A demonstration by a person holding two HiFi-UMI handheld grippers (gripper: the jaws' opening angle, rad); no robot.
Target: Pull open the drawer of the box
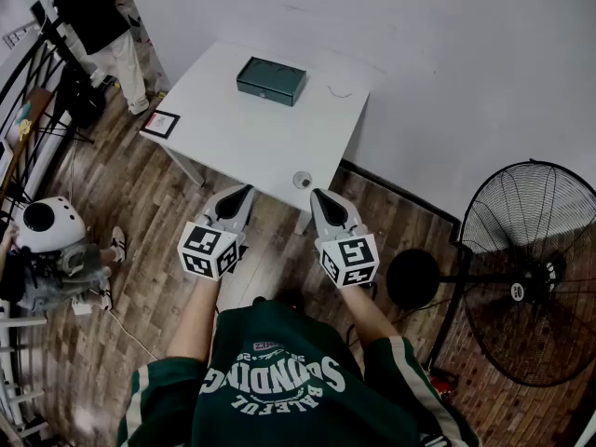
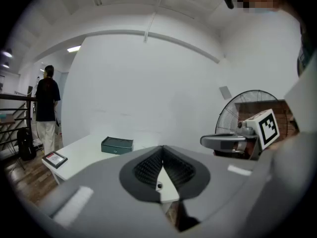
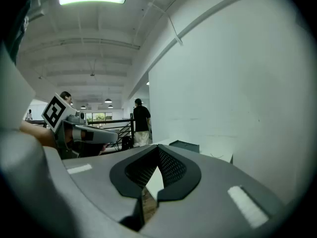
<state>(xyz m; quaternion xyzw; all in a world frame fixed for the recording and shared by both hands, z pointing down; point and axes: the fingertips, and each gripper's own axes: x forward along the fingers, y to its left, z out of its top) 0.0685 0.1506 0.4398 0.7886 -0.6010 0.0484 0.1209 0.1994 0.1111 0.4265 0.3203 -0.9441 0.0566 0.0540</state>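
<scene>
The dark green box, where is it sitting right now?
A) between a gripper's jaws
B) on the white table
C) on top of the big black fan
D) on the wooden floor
B: in the head view, the dark green rectangular box rests on the white table, near its far edge by the wall.

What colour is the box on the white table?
The box is dark green, clearest in the head view.

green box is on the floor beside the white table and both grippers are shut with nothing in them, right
No: the green box sits on the white table, not on the floor beside it, as the head view shows. The left gripper and right gripper are indeed shut with nothing in them.
</scene>
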